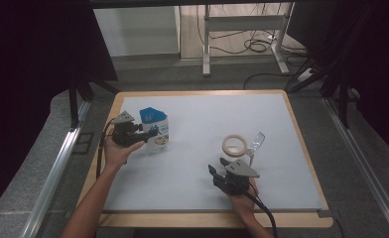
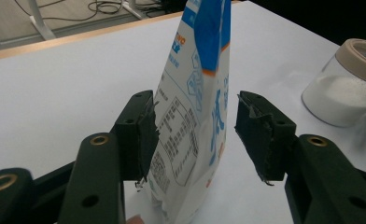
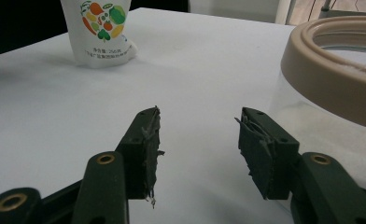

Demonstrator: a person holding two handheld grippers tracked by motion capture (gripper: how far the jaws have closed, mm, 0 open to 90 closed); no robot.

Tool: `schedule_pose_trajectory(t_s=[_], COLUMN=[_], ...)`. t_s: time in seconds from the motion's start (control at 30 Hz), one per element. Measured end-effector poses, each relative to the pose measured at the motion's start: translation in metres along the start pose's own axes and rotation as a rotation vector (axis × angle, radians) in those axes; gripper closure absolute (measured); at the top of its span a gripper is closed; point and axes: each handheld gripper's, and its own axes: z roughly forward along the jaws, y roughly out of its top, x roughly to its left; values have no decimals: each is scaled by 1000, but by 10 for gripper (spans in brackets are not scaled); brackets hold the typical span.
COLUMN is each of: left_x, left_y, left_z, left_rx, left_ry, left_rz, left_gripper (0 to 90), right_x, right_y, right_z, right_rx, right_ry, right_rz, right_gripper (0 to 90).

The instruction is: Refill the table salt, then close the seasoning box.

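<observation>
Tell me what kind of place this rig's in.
Probably a lab or a data-collection workspace, not a home: a bare white table ringed by dark curtains, cables loose on the floor beside a desk frame, and aluminium rails along the sides.

1. Pouch (image 2: 197,93): white stand-up bag with a blue top and blue print; a panel of small text and a code square runs down one face. The right gripper view shows its other face (image 3: 99,28), with printed vegetables above a line of small text.
2. Pose: upright on its base, top pinched to a narrow edge, standing on the left part of the white table (image 1: 202,114).
3. Jar (image 1: 236,145): clear, with a wide tan rim, open at the top, upright near the table's middle-right, well apart from the pouch.
4. Contents: white powder (image 2: 340,95) fills the jar's lower part.
</observation>
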Motion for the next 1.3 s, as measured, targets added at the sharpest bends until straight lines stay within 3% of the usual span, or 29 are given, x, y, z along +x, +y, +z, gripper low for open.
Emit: schedule_pose_trajectory(t_s=[0.3, 0.77, 0.93, 1.17, 1.3], left_x=[-2, -6, -7, -7, -7], left_y=[-18, -49, -55, -64, -65], left_z=[0, 2, 3, 3, 2], left_rx=[48, 94, 110, 107, 114], left_ry=[20, 16, 15, 16, 23], left_rz=[7, -31, -42, -54, -48], left_gripper=[450, 430, 426, 424, 421], right_x=[-2, -14, -19, -26, -36], right_y=[1, -5, -5, -6, -7], right_z=[-2, -16, -22, -41, -54], right_rx=[-5, 1, -4, -17, -27], right_ry=[-2, 11, 29, 31, 12], right_rz=[-1, 5, 6, -58, -54], right_gripper=[487, 494, 627, 863, 898])
